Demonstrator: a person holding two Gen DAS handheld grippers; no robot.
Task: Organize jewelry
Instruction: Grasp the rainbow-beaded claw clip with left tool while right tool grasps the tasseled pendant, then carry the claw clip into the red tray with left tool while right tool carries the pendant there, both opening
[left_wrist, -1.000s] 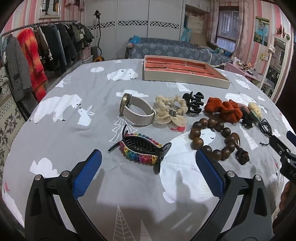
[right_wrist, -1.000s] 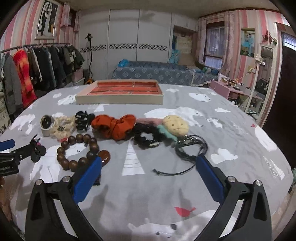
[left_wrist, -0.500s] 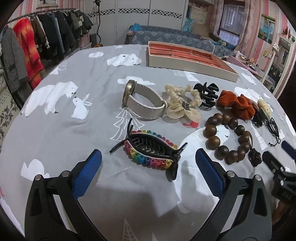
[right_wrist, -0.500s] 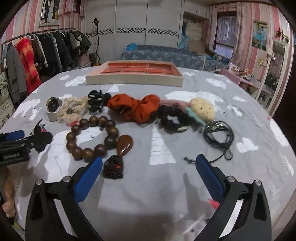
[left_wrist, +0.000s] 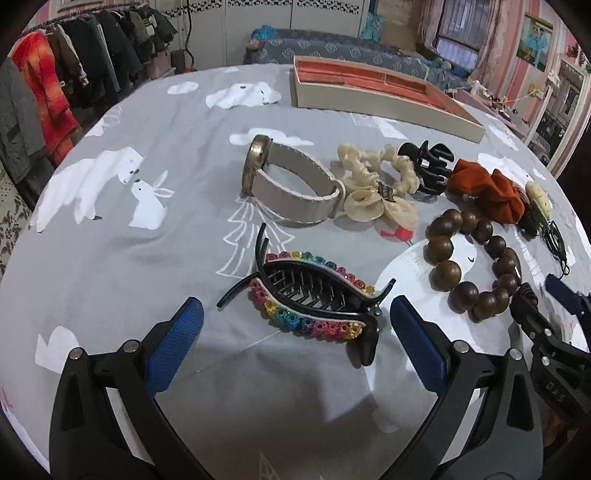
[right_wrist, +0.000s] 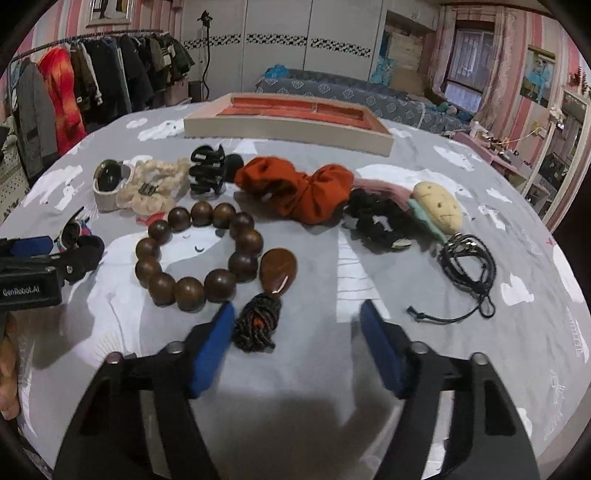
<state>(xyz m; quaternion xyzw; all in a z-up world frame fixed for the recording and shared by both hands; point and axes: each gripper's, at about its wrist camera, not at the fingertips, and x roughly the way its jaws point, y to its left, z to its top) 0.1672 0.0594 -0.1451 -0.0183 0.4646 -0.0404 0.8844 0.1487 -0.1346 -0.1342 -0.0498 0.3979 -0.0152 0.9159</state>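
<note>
My left tongs (left_wrist: 295, 328) stood apart around the rainbow clip (left_wrist: 314, 295) on the desk (left_wrist: 147, 258) | my right tongs (right_wrist: 297, 345) had just been narrowing, nothing clamped, tassel (right_wrist: 258, 325) beside left pad | tray (right_wrist: 288, 125) beyond.

Both grippers have dropped closer to the cloth. Left gripper (left_wrist: 295, 339) now brackets the rainbow hair claw (left_wrist: 314, 302), unchanged width. Right gripper (right_wrist: 297, 345) jaws have just been closing; knotted tassel (right_wrist: 258, 325) at 10 o'clock beside its left pad, not gripped.
</note>
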